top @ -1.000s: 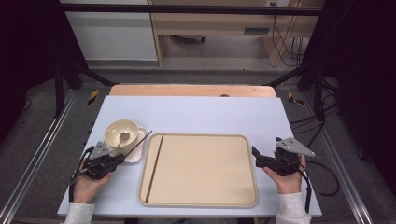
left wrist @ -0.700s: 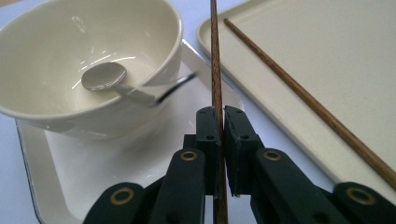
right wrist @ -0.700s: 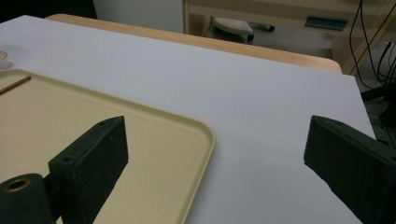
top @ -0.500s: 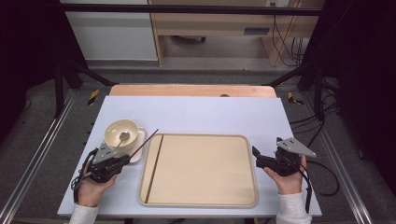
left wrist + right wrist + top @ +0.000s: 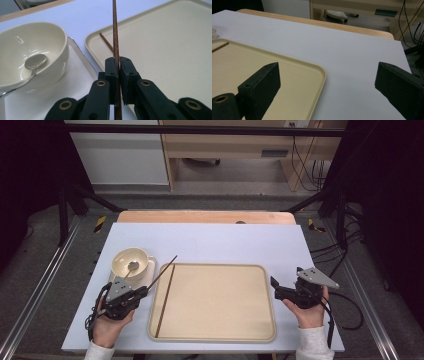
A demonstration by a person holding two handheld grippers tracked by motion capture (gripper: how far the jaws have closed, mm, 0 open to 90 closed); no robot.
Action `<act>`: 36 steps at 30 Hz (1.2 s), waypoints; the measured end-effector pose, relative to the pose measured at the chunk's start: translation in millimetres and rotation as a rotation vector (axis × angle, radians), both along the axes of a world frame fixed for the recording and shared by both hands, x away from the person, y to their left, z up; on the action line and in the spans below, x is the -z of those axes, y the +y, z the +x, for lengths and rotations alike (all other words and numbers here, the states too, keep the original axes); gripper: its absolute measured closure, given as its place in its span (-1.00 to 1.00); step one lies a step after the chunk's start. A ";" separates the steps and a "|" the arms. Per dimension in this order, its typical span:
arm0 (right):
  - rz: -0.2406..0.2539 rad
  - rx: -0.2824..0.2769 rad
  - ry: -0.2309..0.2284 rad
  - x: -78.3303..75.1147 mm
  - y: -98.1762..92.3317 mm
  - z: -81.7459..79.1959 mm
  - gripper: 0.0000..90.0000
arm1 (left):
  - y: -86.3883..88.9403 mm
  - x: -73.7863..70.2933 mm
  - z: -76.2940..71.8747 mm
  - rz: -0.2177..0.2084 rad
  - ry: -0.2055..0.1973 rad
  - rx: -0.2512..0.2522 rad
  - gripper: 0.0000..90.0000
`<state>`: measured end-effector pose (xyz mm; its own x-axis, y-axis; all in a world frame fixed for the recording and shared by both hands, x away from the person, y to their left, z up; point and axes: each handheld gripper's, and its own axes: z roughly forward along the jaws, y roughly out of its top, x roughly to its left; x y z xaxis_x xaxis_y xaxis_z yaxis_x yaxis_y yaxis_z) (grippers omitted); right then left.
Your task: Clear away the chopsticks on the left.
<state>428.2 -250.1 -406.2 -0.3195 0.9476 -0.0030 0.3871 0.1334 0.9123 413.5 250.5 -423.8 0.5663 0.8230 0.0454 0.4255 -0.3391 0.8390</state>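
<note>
Left gripper (image 5: 117, 72) has its fingers pinched on one chopstick (image 5: 162, 271), tip aimed at 1 o'clock over the tray (image 5: 220, 332), likely to join its mate (image 5: 164, 301). Right gripper (image 5: 274, 287) waits wide open, empty.

Right gripper (image 5: 327, 82) fingers wide apart, over tray (image 5: 322, 72) corner & table (image 5: 352, 52), chopstick (image 5: 219, 47) tip far left

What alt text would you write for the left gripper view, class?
The left claw grips a brown chopstick pointing away, above a beige tray where a second chopstick lies. Left, a cream bowl holds a metal spoon.
</note>
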 end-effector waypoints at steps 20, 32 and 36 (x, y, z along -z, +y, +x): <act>0.009 0.005 -0.003 -0.8 -3.4 0.0 -0.85 | -32.8 -23.7 -7.7 -0.055 -0.076 -0.070 0.89; 0.012 0.001 -0.004 -2.1 -4.1 -1.0 -0.85 | -40.6 -28.0 -0.2 -0.084 -0.065 -0.158 0.89; 0.016 0.002 -0.010 -2.6 -3.9 -1.3 -0.85 | -44.5 -26.8 1.1 -0.106 -0.067 -0.175 0.89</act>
